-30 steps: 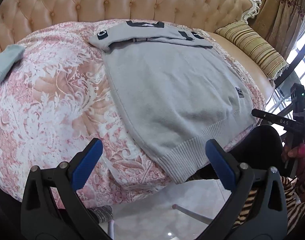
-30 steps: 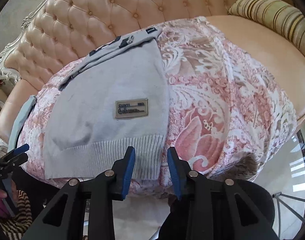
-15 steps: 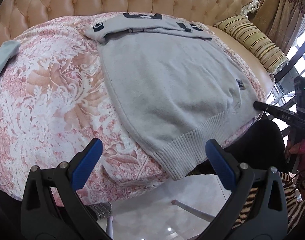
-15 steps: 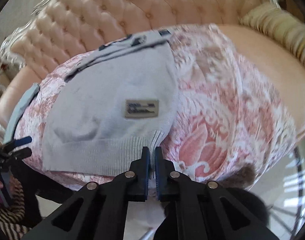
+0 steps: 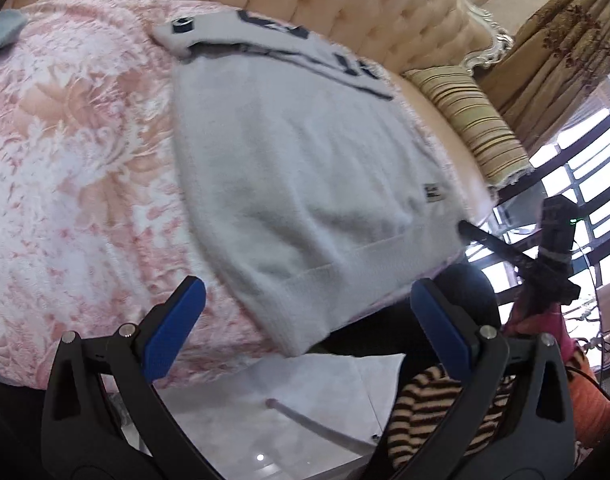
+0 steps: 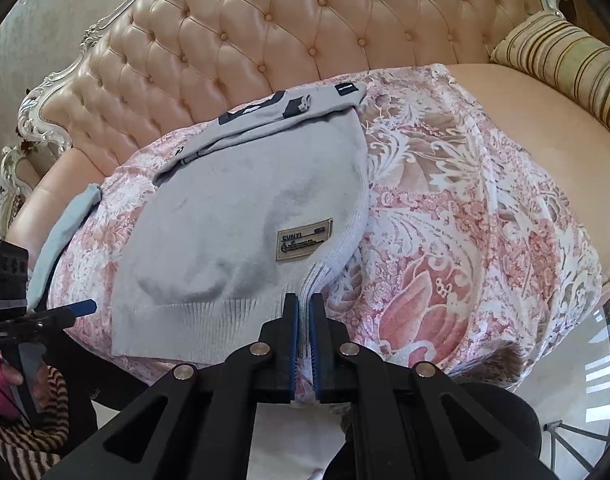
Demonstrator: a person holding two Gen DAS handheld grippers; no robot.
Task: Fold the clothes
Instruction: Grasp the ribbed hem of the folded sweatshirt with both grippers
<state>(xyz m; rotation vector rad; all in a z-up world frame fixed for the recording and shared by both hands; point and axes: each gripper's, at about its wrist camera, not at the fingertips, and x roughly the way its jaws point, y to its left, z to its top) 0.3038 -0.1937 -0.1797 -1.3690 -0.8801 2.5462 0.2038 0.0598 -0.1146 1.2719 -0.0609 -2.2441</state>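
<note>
A grey knit sweater [image 5: 305, 152] [image 6: 241, 216] lies flat on a pink floral cover, sleeves folded across its top, ribbed hem toward me. A sewn label [image 6: 303, 239] sits near its right hem corner. My right gripper [image 6: 303, 304] is shut on the right hem corner, which is lifted and bunched; it also shows in the left wrist view [image 5: 463, 226]. My left gripper [image 5: 305, 304] is wide open just in front of the left hem corner, not touching it; it also shows in the right wrist view [image 6: 83, 308].
The pink cover [image 5: 73, 160] drapes a tufted beige sofa [image 6: 265, 32]. A striped cushion [image 5: 477, 120] lies at the right end. A pale blue garment [image 6: 65, 224] lies at the left. A glass table edge [image 6: 609, 360] is at the lower right.
My right gripper has closed on the sweater's right hem corner and pulled it up. My left gripper has moved closer to the left hem corner and stays open.
</note>
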